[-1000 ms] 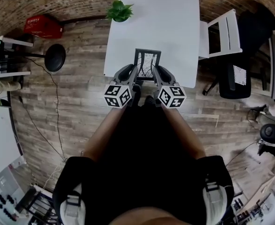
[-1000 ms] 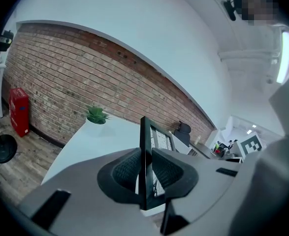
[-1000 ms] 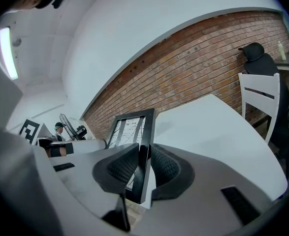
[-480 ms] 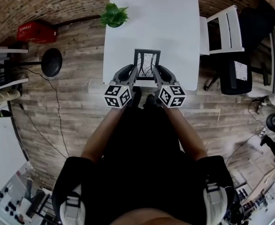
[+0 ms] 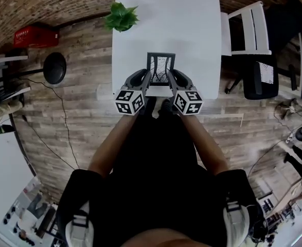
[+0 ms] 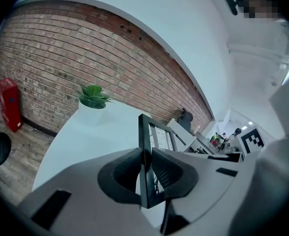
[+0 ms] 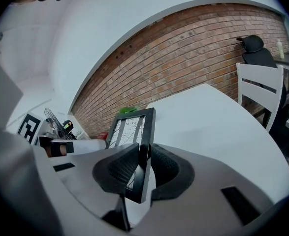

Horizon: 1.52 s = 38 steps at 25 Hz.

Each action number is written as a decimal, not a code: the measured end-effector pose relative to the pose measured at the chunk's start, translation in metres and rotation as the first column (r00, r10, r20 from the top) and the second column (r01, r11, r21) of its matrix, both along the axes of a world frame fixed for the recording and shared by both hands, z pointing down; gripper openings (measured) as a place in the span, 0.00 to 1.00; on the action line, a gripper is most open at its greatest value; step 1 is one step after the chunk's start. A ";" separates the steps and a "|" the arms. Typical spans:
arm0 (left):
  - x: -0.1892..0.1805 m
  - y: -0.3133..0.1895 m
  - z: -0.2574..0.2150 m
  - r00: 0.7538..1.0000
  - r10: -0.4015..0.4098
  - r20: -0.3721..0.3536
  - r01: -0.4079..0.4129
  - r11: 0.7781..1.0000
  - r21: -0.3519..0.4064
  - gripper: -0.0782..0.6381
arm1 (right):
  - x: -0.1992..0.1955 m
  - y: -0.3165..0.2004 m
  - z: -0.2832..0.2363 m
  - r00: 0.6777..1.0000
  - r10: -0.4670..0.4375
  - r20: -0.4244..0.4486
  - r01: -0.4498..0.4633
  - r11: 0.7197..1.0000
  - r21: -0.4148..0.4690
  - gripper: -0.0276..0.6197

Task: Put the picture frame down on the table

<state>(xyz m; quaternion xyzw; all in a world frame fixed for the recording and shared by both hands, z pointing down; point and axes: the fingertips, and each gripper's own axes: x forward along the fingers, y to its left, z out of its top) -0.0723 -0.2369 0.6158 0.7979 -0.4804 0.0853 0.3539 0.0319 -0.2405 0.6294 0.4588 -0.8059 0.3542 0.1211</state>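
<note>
A black picture frame (image 5: 160, 67) with a line drawing hangs over the near end of the white table (image 5: 166, 19). My left gripper (image 5: 147, 79) is shut on its left edge, and my right gripper (image 5: 171, 79) is shut on its right edge. In the left gripper view the frame (image 6: 149, 146) stands upright between the ribbed pads (image 6: 129, 168). The right gripper view shows the frame (image 7: 134, 136) pinched the same way, its lower corner below the jaws. Whether the frame touches the table I cannot tell.
A potted green plant (image 5: 121, 16) stands at the table's left edge. A white chair (image 5: 246, 27) and a black office chair (image 5: 274, 30) are to the right. A black stool (image 5: 54, 66) and a red box (image 5: 35, 35) sit on the wood floor at left.
Both grippers have carried the frame forward and lower over the table's near end. The grip on both edges is unchanged.
</note>
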 end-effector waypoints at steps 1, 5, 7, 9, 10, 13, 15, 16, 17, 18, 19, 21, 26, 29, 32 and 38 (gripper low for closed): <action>0.001 0.000 0.004 1.000 0.010 0.007 -0.010 1.000 -0.006 0.22 | 0.000 0.000 0.004 1.000 0.000 -0.007 0.000 1.000 -0.006 0.16; 0.001 -0.001 0.012 0.999 0.043 0.029 -0.042 0.999 -0.023 0.22 | 0.000 -0.001 0.013 1.000 0.000 -0.016 -0.001 1.000 -0.027 0.16; 0.001 -0.002 0.017 0.998 0.048 0.032 -0.047 0.998 -0.034 0.22 | -0.001 -0.002 0.018 1.000 -0.001 -0.014 0.001 0.999 -0.038 0.16; 0.001 -0.004 0.023 0.998 0.054 0.033 -0.052 0.998 -0.044 0.22 | -0.001 -0.003 0.025 1.000 0.000 -0.012 -0.001 0.999 -0.049 0.16; 0.001 -0.005 0.027 0.998 0.057 0.034 -0.055 0.997 -0.049 0.22 | 0.000 -0.004 0.029 1.000 0.003 -0.012 -0.003 0.998 -0.056 0.16; 0.002 -0.006 0.037 0.997 0.064 0.032 -0.062 0.996 -0.067 0.22 | 0.001 -0.005 0.038 1.000 0.009 -0.017 -0.010 0.997 -0.072 0.16; 0.003 -0.008 0.044 0.997 0.069 0.030 -0.067 0.995 -0.077 0.22 | 0.002 -0.006 0.044 1.000 0.012 -0.024 -0.014 0.996 -0.083 0.16; 0.003 -0.008 0.047 0.997 0.073 0.030 -0.070 0.994 -0.083 0.22 | 0.002 -0.006 0.047 1.000 0.013 -0.027 -0.015 0.996 -0.088 0.16; 0.003 -0.008 0.050 0.997 0.077 0.029 -0.074 0.993 -0.089 0.22 | 0.001 -0.007 0.050 0.999 0.013 -0.030 -0.016 0.996 -0.091 0.16; 0.002 -0.008 0.053 0.996 0.082 0.028 -0.079 0.992 -0.095 0.22 | 0.001 -0.007 0.053 0.999 0.014 -0.032 -0.017 0.996 -0.093 0.16; 0.002 -0.008 0.056 0.996 0.087 0.026 -0.084 0.991 -0.101 0.22 | 0.001 -0.007 0.055 0.999 0.015 -0.034 -0.018 0.995 -0.095 0.16; 0.001 -0.009 0.062 0.995 0.097 0.026 -0.093 0.989 -0.111 0.22 | -0.001 -0.008 0.060 0.999 0.016 -0.039 -0.020 0.995 -0.100 0.16; 0.001 -0.010 0.074 0.992 0.121 0.026 -0.116 0.983 -0.141 0.22 | -0.001 -0.008 0.070 0.998 0.024 -0.051 -0.030 0.993 -0.118 0.16; 0.001 -0.011 0.082 0.990 0.135 0.031 -0.129 0.979 -0.158 0.22 | -0.002 -0.009 0.077 0.998 0.025 -0.058 -0.032 0.991 -0.127 0.16; 0.001 -0.012 0.088 0.989 0.146 0.029 -0.139 0.975 -0.171 0.22 | -0.002 -0.009 0.083 0.998 0.027 -0.065 -0.036 0.990 -0.137 0.16; 0.001 -0.013 0.101 0.986 0.163 0.030 -0.154 0.968 -0.196 0.22 | -0.002 -0.009 0.093 0.995 0.015 -0.100 -0.030 0.988 -0.150 0.16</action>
